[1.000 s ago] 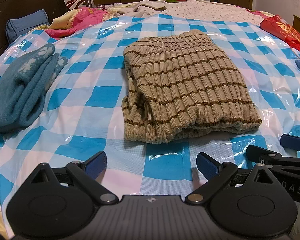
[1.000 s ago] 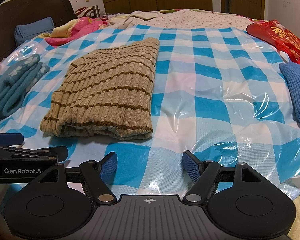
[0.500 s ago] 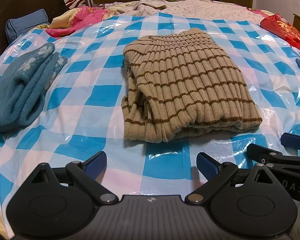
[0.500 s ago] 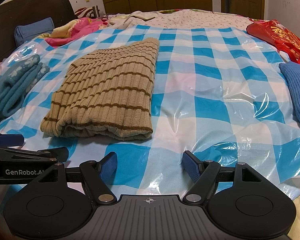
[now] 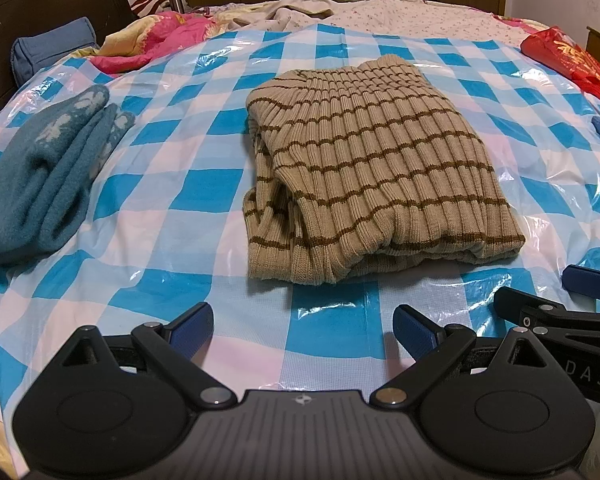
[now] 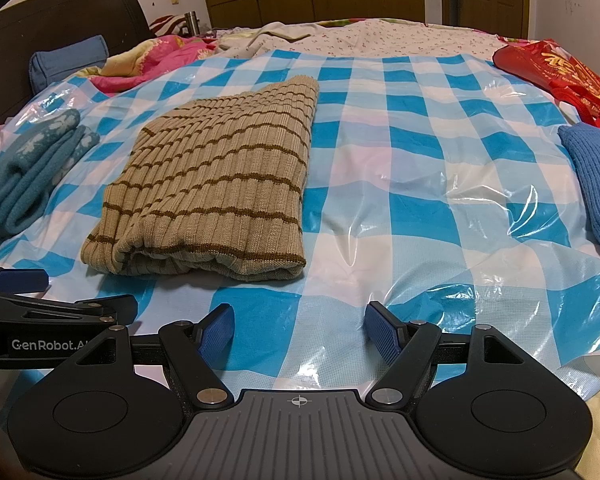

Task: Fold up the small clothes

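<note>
A tan ribbed sweater with brown stripes [image 5: 372, 176] lies folded on the blue-and-white checked plastic sheet [image 5: 172, 192]. It also shows in the right wrist view [image 6: 220, 184], left of centre. My left gripper [image 5: 303, 326] is open and empty, just short of the sweater's near edge. My right gripper [image 6: 300, 330] is open and empty, to the right of the sweater's near corner. Each gripper shows at the edge of the other's view: the right gripper [image 5: 572, 292] and the left gripper [image 6: 40, 292].
A folded teal garment [image 5: 40, 168] lies at the left. A blue knit garment [image 6: 596, 184] lies at the right, with a red bag [image 6: 560, 72] behind it. Pink bedding [image 5: 152, 44] and a blue pillow [image 5: 48, 52] lie at the back left by the dark headboard.
</note>
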Tool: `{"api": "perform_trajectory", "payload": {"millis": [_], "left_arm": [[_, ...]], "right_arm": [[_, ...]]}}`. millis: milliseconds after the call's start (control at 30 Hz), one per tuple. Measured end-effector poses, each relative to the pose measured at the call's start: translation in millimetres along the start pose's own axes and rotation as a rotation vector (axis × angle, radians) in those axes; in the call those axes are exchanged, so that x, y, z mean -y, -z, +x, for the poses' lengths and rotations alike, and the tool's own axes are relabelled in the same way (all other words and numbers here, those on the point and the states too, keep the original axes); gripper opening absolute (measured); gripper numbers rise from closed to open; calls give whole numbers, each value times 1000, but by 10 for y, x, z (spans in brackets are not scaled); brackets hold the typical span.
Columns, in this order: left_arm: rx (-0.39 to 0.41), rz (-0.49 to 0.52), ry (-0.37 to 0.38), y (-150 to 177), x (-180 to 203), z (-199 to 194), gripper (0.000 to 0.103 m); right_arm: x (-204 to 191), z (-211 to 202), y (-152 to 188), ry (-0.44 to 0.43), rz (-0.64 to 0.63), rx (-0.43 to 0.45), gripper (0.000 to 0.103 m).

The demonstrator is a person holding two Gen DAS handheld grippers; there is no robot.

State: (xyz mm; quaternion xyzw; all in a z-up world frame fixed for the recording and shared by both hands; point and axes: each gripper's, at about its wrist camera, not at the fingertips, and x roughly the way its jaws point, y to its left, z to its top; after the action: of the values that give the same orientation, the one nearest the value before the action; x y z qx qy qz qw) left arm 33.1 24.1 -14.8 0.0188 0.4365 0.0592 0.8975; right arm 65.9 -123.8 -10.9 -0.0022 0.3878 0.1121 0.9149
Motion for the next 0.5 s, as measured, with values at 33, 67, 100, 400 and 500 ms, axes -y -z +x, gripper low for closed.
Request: {"api": "perform_trajectory", "payload": {"millis": [33, 67, 100, 400, 500], "left_arm": [[-1, 0, 0, 1, 2, 4, 103], [-2, 1, 0, 3, 3, 7, 103], [-2, 2, 0, 5, 3, 7, 103], [-9, 3, 0, 2, 3, 20, 103], [-8, 4, -1, 2, 4, 24, 103]], "right_arm": [[0, 0, 0, 0, 0, 0, 74], [0, 0, 0, 0, 1, 0, 74], [1, 1, 3, 0, 1, 0, 74], [0, 0, 0, 0, 0, 0, 74], [0, 0, 0, 0, 0, -1, 74]]}}
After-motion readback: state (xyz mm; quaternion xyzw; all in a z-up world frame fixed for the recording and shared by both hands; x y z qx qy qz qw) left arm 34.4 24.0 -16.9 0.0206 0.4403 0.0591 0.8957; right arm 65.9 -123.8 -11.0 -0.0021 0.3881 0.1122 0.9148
